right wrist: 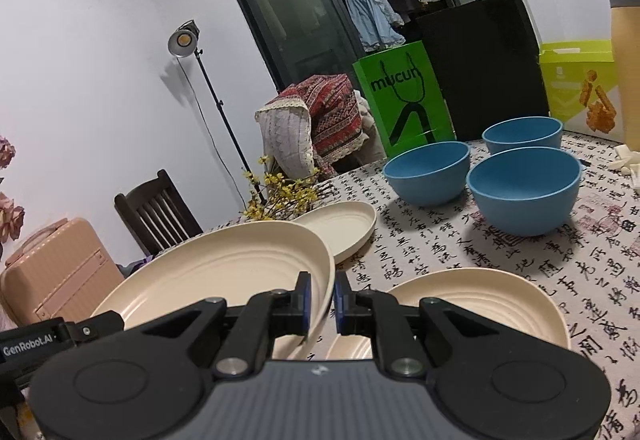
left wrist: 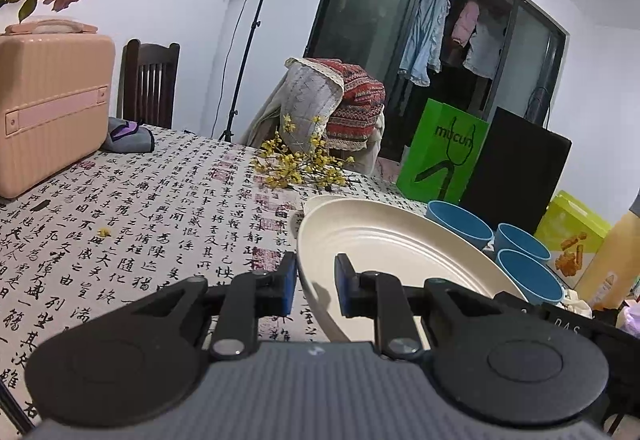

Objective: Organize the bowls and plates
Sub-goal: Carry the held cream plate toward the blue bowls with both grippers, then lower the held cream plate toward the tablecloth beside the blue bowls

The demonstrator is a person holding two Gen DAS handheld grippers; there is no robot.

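Note:
A large cream plate [left wrist: 400, 240] [right wrist: 224, 272] hangs tilted above the table, gripped from both sides. My left gripper [left wrist: 316, 286] is shut on its left rim. My right gripper [right wrist: 320, 296] is shut on its right rim. Below and right of the right gripper, a second cream plate [right wrist: 480, 304] lies flat on the cloth. A third cream plate [right wrist: 340, 228] [left wrist: 320, 199] lies farther back by the flowers. Three blue bowls [right wrist: 428, 175] [right wrist: 524, 191] [right wrist: 524, 133] stand upright and apart at the back right, and also show past the held plate [left wrist: 460, 224].
The table wears a calligraphy-print cloth [left wrist: 160, 220]. A pink suitcase [left wrist: 52, 99] stands at the far left and yellow flower sprigs [left wrist: 304, 163] lie at the back edge. A green bag [right wrist: 400, 99], a yellow-green box [right wrist: 576, 87] and a tall bottle [right wrist: 624, 59] stand behind the bowls.

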